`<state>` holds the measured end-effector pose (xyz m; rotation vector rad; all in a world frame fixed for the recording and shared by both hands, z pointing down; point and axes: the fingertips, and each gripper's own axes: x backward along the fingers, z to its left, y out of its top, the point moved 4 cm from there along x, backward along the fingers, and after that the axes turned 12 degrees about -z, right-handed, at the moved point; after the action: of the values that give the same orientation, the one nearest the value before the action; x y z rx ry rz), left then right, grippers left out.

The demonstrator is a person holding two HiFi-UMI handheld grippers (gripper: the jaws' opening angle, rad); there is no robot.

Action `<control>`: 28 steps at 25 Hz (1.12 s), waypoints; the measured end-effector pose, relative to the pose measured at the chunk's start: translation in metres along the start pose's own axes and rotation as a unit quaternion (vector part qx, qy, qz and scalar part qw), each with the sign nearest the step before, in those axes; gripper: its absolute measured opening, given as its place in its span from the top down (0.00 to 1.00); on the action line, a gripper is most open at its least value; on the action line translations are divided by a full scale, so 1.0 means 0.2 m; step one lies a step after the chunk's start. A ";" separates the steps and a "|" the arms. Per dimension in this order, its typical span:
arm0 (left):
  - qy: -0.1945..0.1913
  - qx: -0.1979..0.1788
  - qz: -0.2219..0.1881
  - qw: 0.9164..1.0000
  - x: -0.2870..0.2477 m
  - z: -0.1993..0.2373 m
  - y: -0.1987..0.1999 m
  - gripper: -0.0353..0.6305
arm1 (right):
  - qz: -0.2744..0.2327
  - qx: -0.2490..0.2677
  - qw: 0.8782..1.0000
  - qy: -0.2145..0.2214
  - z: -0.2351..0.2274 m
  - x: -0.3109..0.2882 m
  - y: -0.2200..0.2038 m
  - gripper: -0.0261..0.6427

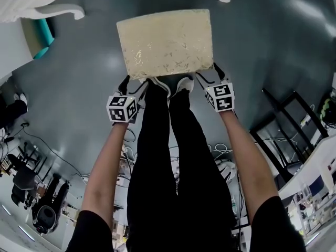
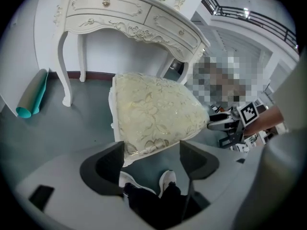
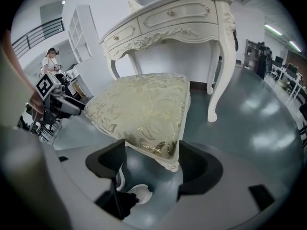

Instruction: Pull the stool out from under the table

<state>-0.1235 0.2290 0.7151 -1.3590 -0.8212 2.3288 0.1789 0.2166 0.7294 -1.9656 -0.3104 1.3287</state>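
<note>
Before the desk (image 3: 168,18), the stool (image 1: 165,42) stood just ahead of us. Our left tool (image 1: 132,85) and right tool (image 1: 210,76) gaped, unclamped, around its near corners.

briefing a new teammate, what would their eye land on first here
The stool, with its cream, gold-patterned cushion, sits on the grey floor just ahead of the person's shoes. The left tongs and right tongs each have one of its near corners between jaws that stand apart. Behind it stands an ornate white table.
</note>
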 end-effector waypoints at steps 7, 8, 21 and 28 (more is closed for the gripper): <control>-0.047 -0.010 -0.058 0.997 0.12 -0.26 0.29 0.39 | -0.032 -0.039 0.999 0.010 0.06 0.12 0.20 0.42; -0.059 -0.015 -0.066 0.996 0.14 -0.32 0.34 0.39 | -0.036 -0.053 0.998 0.008 0.06 0.15 0.24 0.42; -0.086 -0.016 -0.153 0.984 0.64 -0.97 0.94 0.39 | -0.183 -0.025 0.982 0.040 0.32 0.95 1.05 0.42; -0.081 -0.013 -0.228 0.970 0.97 -1.18 1.23 0.39 | -0.255 -0.018 0.966 0.043 0.42 1.31 1.38 0.42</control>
<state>-0.0116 0.2153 0.3385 -0.8757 -1.0847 2.0817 0.1653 0.2060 0.3397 -1.7992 -0.7445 0.9070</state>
